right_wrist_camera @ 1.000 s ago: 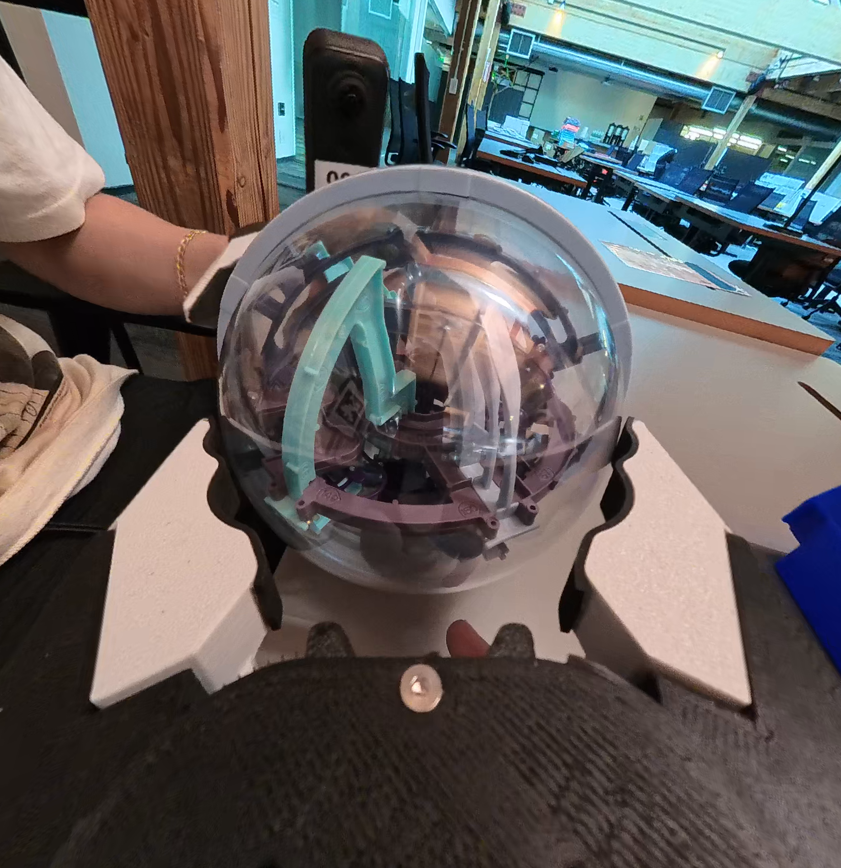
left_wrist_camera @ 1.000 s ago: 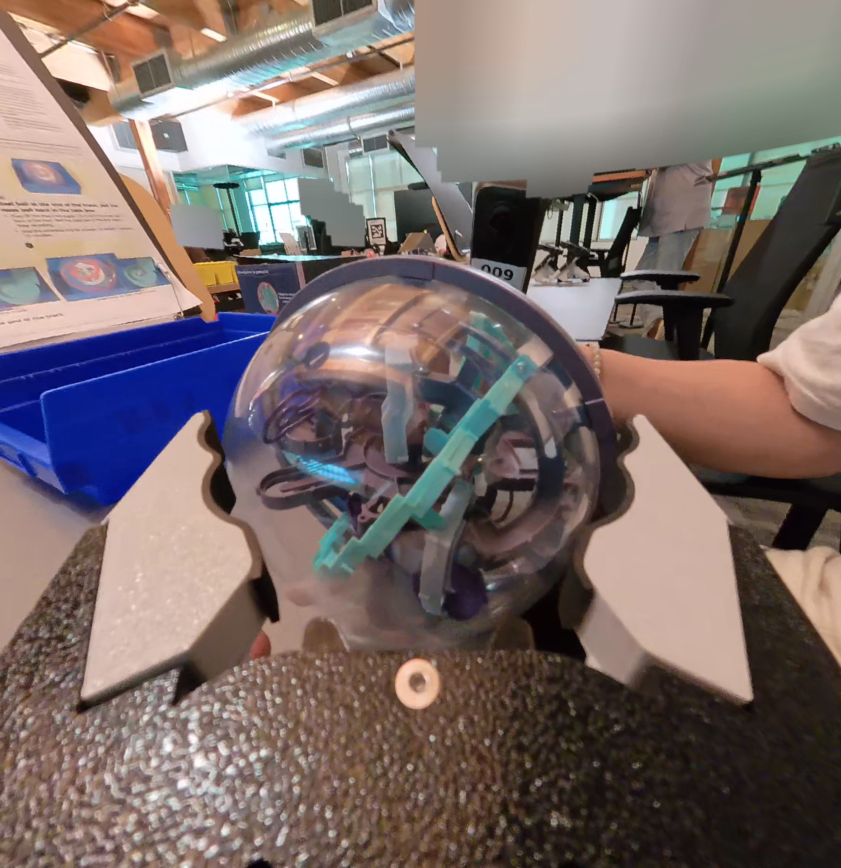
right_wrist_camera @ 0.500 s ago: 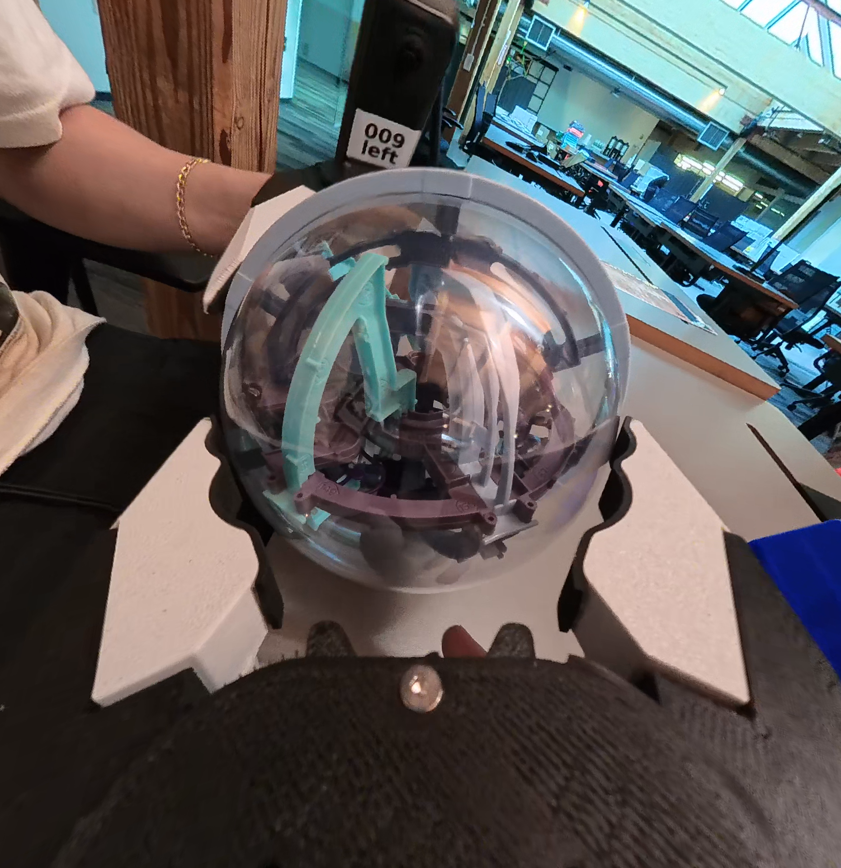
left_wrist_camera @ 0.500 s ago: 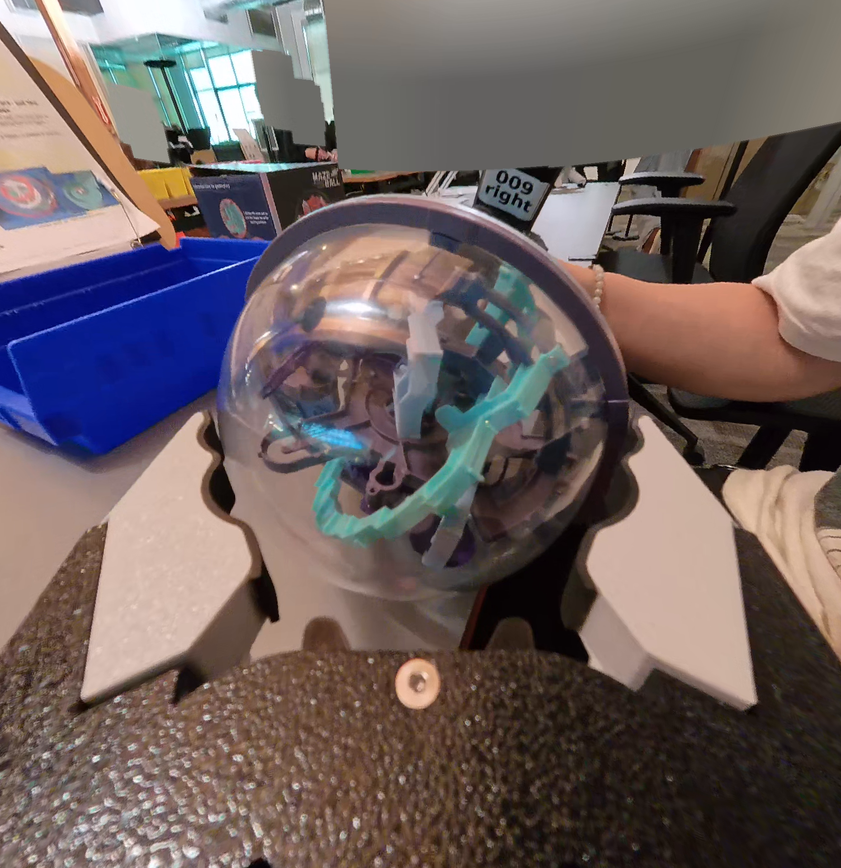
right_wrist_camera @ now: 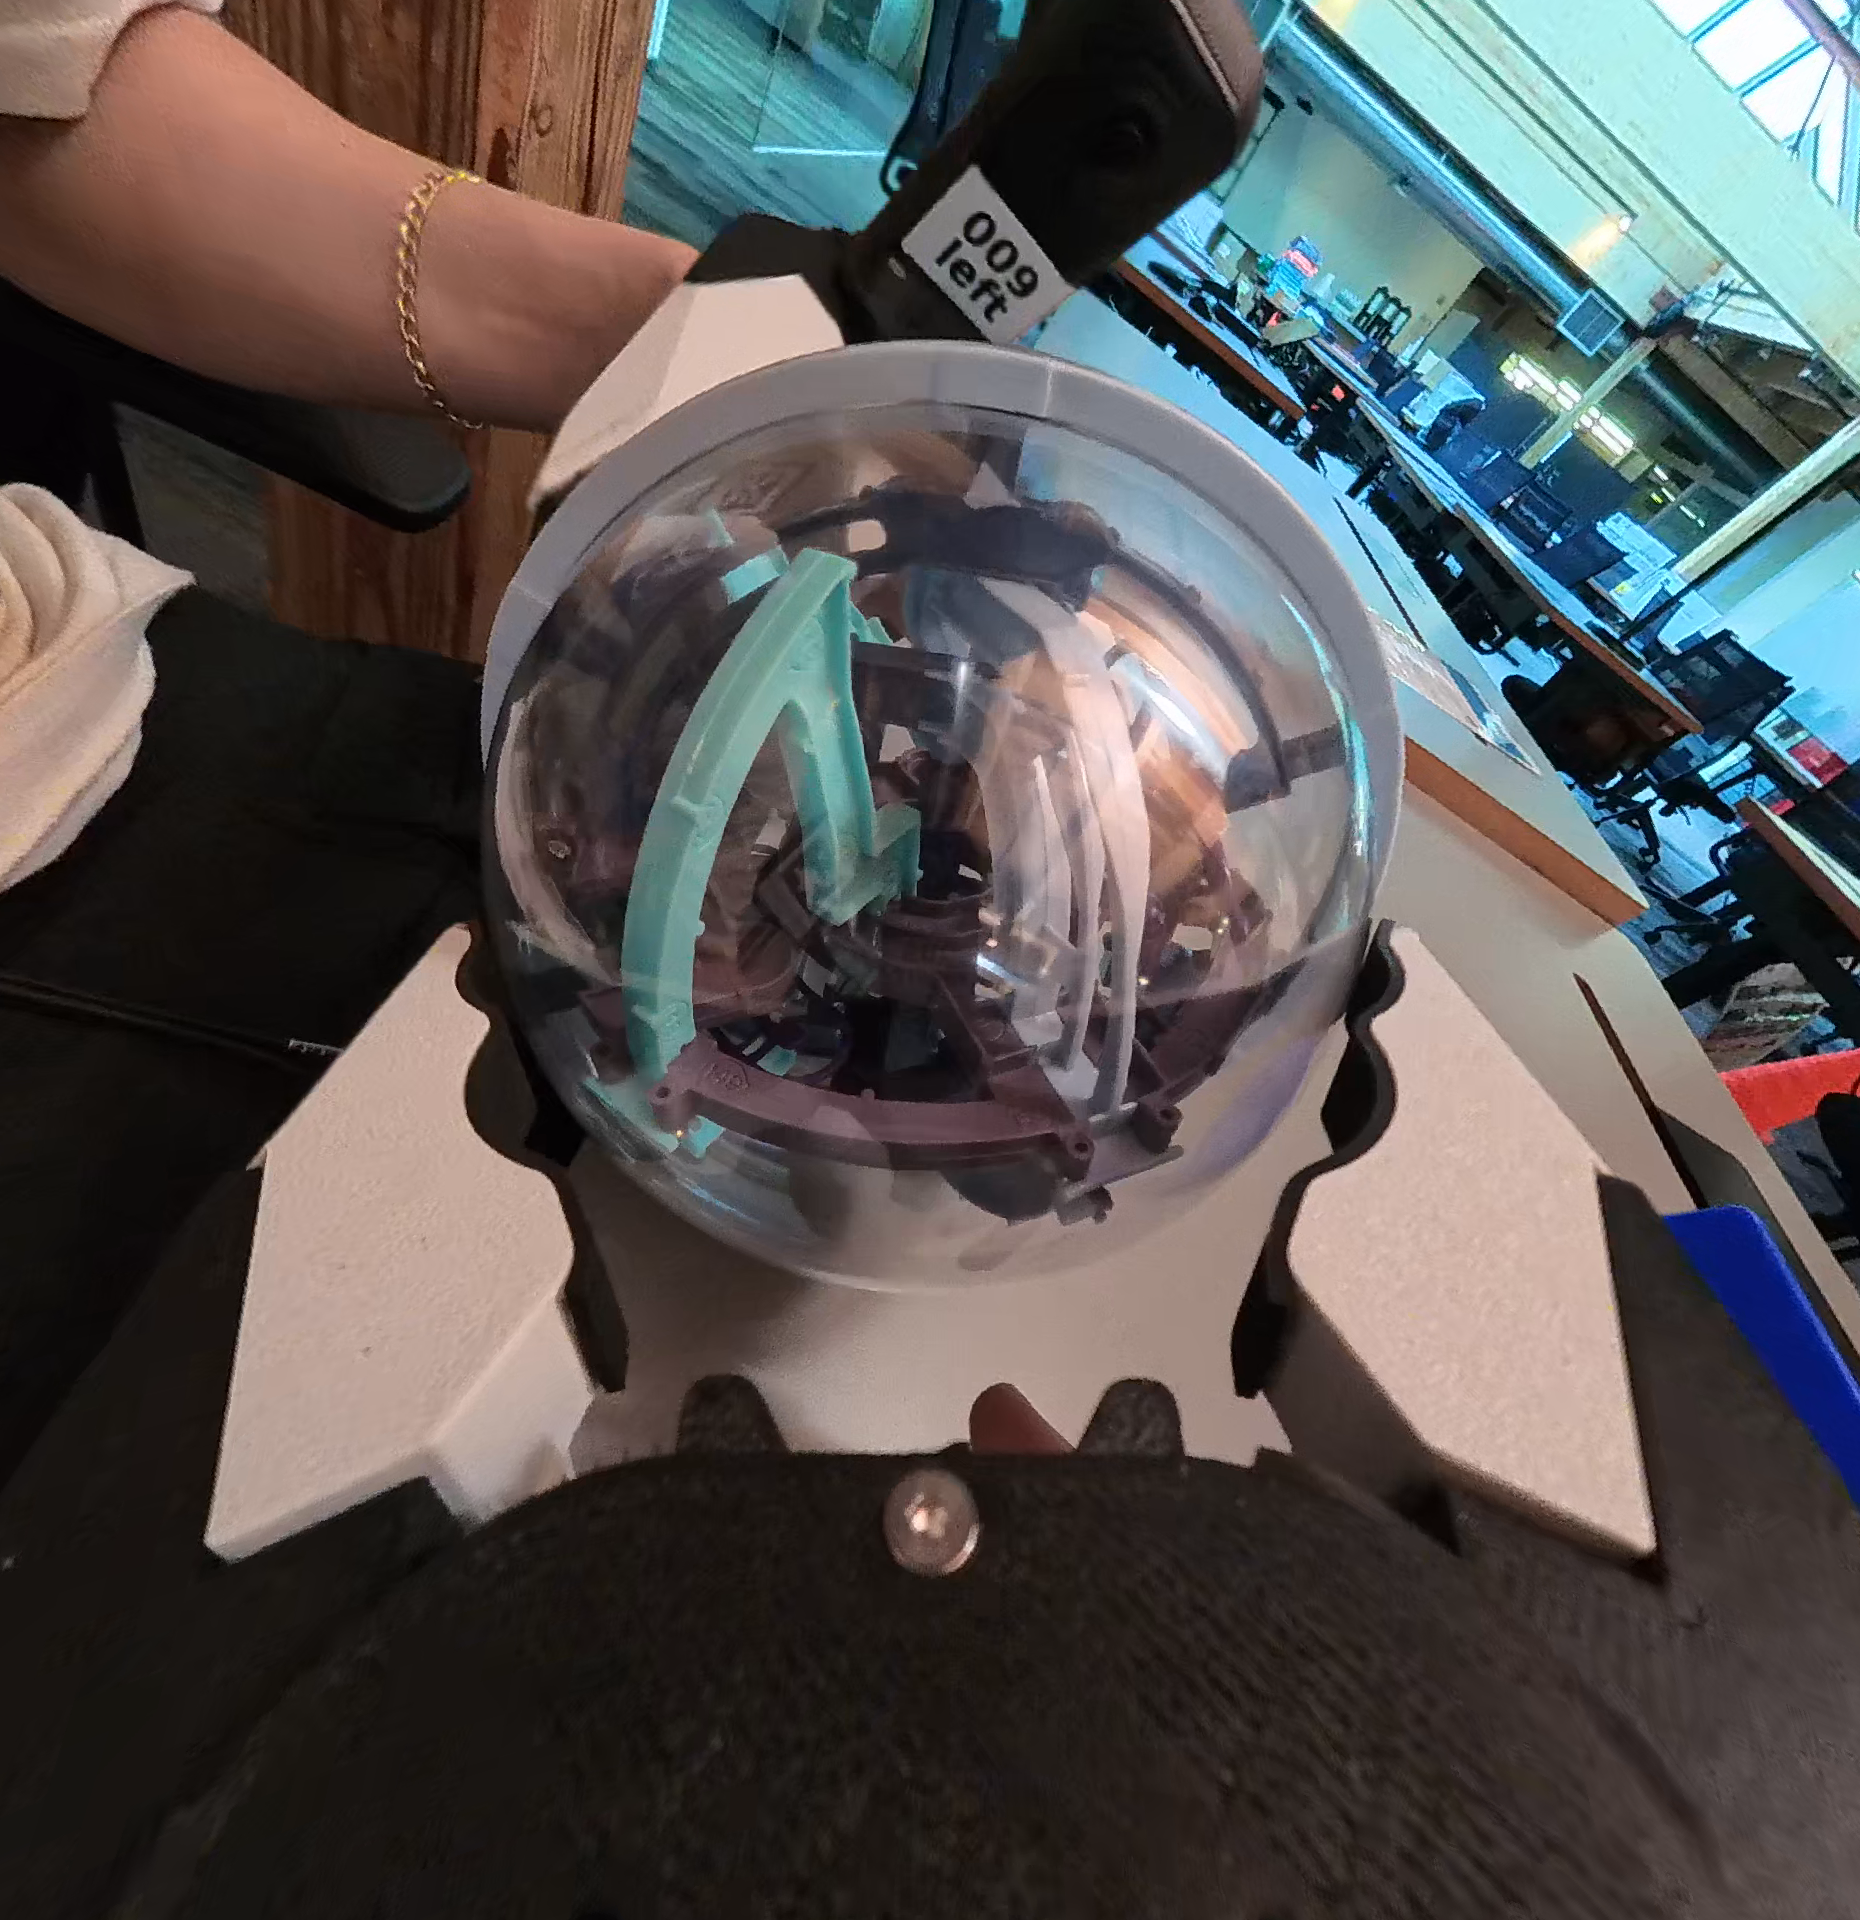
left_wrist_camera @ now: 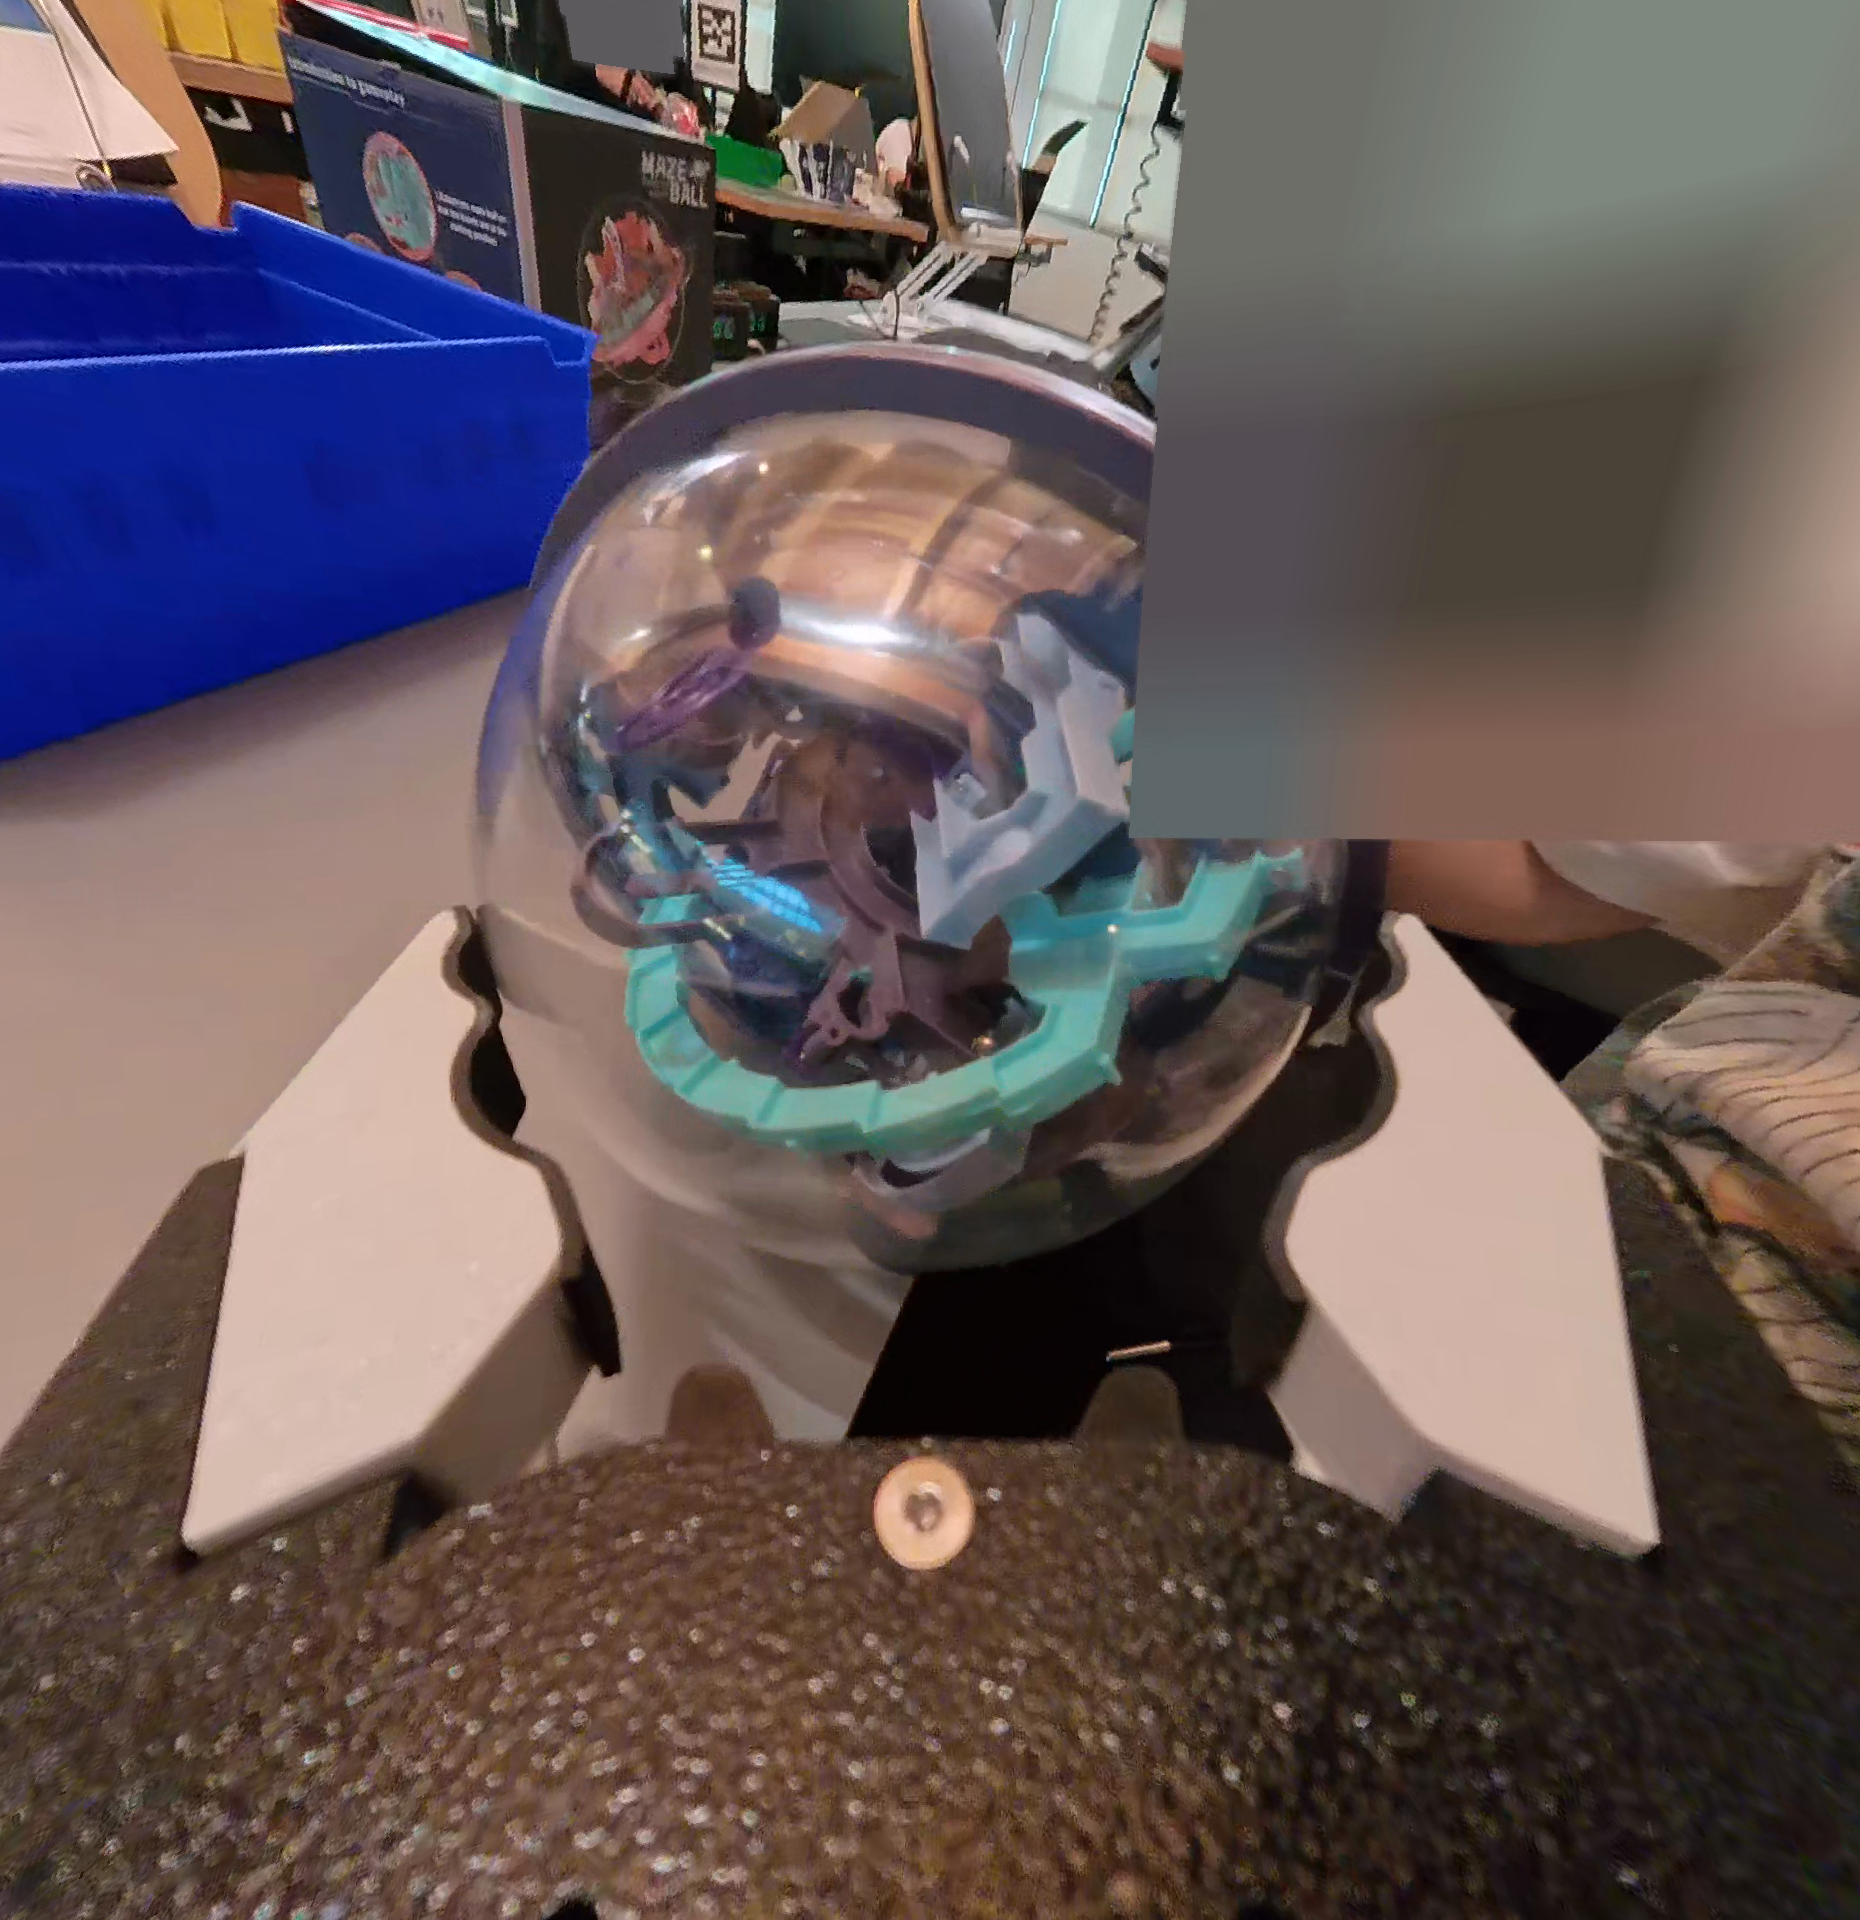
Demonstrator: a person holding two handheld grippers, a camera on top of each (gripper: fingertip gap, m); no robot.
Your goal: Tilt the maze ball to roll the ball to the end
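The maze ball (left_wrist_camera: 905,831) is clamped from opposite sides by both grippers and held up above the table (left_wrist_camera: 178,883). The left gripper (left_wrist_camera: 926,966) is spread wide, black pads pressed on the clear shell at both flanks. The right gripper (right_wrist_camera: 926,997) is set the same way (pads on the sphere's widest part). In the right wrist view the left gripper's body is seen beyond the ball, tilted, with a forearm and gold bracelet (right_wrist_camera: 417,291) behind it. Teal and purple tracks are visible inside; the small ball cannot be located. A blue bin (left_wrist_camera: 230,468) sits on the grey table, a printed box (left_wrist_camera: 510,208) behind it. A wooden post (right_wrist_camera: 438,156) and rows of desks (right_wrist_camera: 1528,520) are seen in the open room.
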